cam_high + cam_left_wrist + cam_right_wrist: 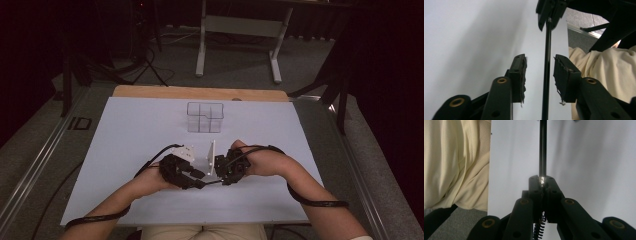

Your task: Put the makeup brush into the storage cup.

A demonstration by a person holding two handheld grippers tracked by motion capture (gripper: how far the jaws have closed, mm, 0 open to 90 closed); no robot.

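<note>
A thin black rod (542, 150) runs straight out from my right gripper (543, 182), whose jaws are shut on its shiny end. In the left gripper view the same rod (547, 62) passes between the jaws of my left gripper (539, 72), which stand open with a gap on each side of it. The right gripper (550, 10) grips the rod's far end at the top of that view. From above, the left gripper (197, 178) and right gripper (223, 176) face each other near the table's front middle, with the rod (211, 182) bridging them.
A clear plastic box with compartments (205, 117) stands farther back on the white table sheet (140, 130). The sheet's front edge lies close behind the hands, with the person's cream clothing (456, 162) just beyond it. A white desk frame (240, 30) stands on the floor past the table.
</note>
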